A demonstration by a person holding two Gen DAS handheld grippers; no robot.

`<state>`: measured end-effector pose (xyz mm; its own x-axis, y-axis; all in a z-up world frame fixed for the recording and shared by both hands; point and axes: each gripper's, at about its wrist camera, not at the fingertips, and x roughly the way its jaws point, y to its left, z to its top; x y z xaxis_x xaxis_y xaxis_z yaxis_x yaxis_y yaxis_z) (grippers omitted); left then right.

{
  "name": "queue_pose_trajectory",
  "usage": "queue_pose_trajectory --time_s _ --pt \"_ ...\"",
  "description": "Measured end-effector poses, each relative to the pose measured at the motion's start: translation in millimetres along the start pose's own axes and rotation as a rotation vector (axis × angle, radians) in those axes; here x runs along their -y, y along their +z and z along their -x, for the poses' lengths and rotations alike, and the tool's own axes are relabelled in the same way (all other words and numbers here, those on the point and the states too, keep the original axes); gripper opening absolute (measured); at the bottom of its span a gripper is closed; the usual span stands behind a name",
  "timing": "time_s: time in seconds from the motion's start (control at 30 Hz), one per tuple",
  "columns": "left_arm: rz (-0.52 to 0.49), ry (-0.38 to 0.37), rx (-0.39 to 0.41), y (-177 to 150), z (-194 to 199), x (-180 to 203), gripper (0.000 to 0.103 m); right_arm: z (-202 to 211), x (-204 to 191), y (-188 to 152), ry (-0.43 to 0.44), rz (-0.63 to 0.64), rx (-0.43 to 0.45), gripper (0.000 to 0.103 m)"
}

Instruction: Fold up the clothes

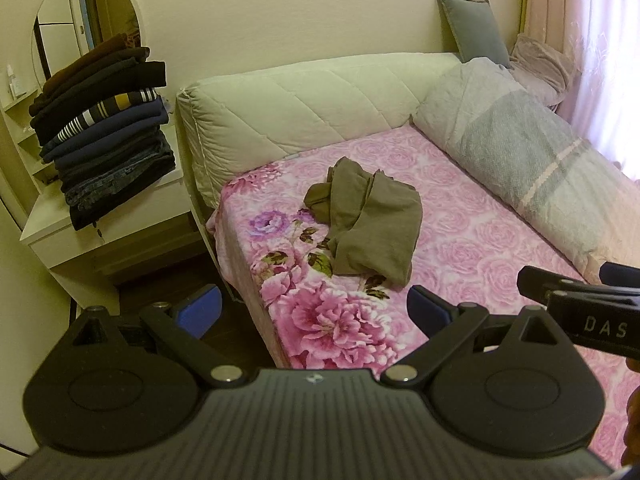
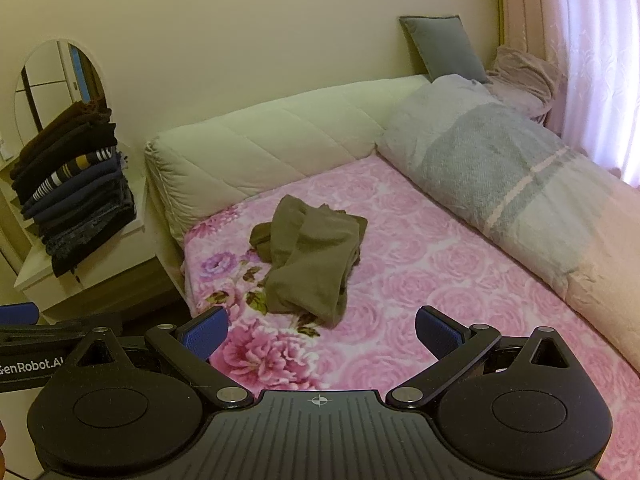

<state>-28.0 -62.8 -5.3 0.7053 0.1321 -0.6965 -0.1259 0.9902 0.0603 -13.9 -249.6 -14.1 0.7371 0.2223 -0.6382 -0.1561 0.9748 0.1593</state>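
Observation:
A crumpled olive-brown garment (image 1: 366,222) lies in a heap on the pink floral bedspread (image 1: 460,240); it also shows in the right wrist view (image 2: 310,258). My left gripper (image 1: 314,308) is open and empty, held above the near corner of the bed, short of the garment. My right gripper (image 2: 322,334) is open and empty, also short of the garment. The right gripper shows at the right edge of the left wrist view (image 1: 568,284). A tall stack of folded dark clothes (image 1: 102,132) sits on the white dresser (image 1: 132,220) to the left of the bed.
A padded cream headboard cushion (image 1: 292,108) runs along the bed's far side. A rolled grey quilt (image 1: 516,160) lies along the right side, with a grey pillow (image 1: 472,28) behind it. An arched mirror (image 1: 84,20) stands on the dresser. Pink curtains (image 1: 600,60) hang at the right.

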Motion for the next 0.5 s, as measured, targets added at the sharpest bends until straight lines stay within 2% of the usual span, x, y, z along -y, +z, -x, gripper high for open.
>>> queue_pose_trajectory --time_s 0.5 --pt "0.005 0.010 -0.022 -1.9 -7.4 2.4 0.098 -9.5 4.4 1.7 0.019 0.026 -0.028 0.102"
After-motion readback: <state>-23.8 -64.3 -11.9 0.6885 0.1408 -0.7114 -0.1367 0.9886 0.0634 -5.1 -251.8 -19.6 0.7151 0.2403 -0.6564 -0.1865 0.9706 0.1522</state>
